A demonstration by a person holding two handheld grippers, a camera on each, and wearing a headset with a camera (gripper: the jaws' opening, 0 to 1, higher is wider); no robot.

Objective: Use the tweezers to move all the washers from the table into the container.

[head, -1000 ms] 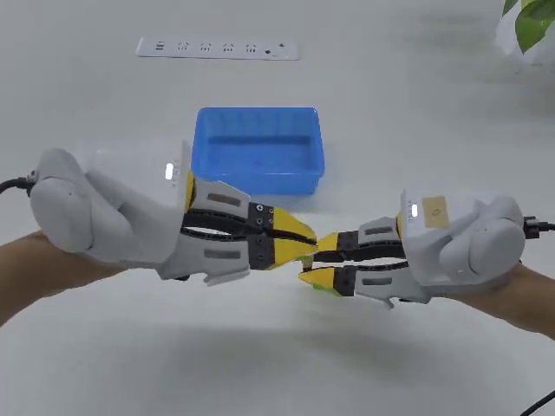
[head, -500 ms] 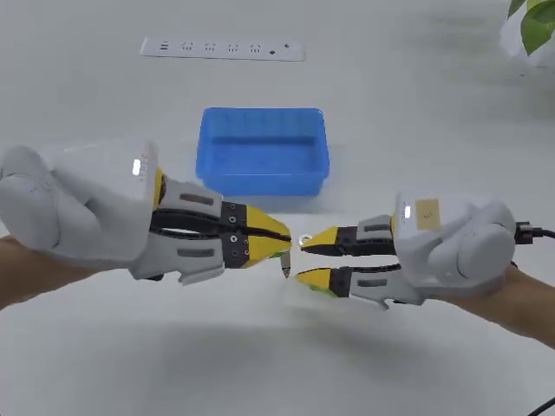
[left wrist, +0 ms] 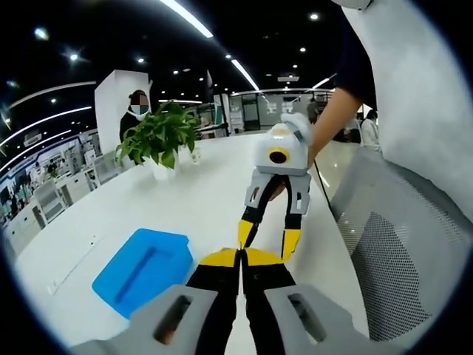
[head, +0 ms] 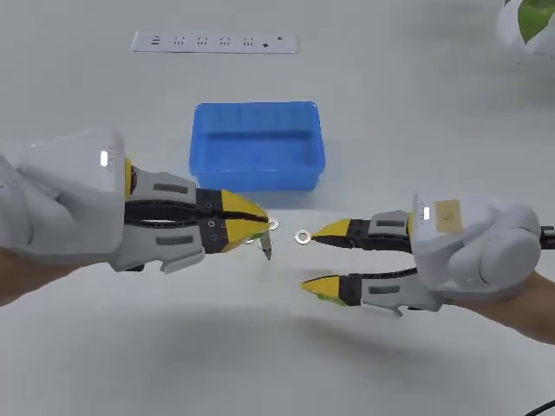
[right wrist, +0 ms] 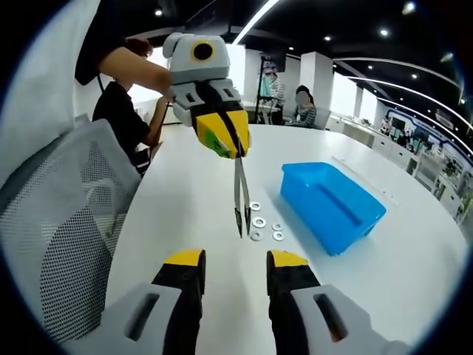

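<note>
Left hand-held gripper (head: pixel 258 223), right hand-held gripper (head: pixel 312 257) parted; washers (head: pixel 302 237) beside tweezers (head: pixel 265 250) tip.

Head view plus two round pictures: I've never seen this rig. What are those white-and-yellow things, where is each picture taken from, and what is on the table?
There is no robot here: a person holds one hand-held gripper in each hand. The head view comes from a headset camera looking down. Each round picture comes from a camera riding on one of them. The left hand-held gripper is shut on tweezers, whose tips point down beside the washers lying on the white table. The right hand-held gripper is open and holds nothing. The blue container stands behind them.
</note>
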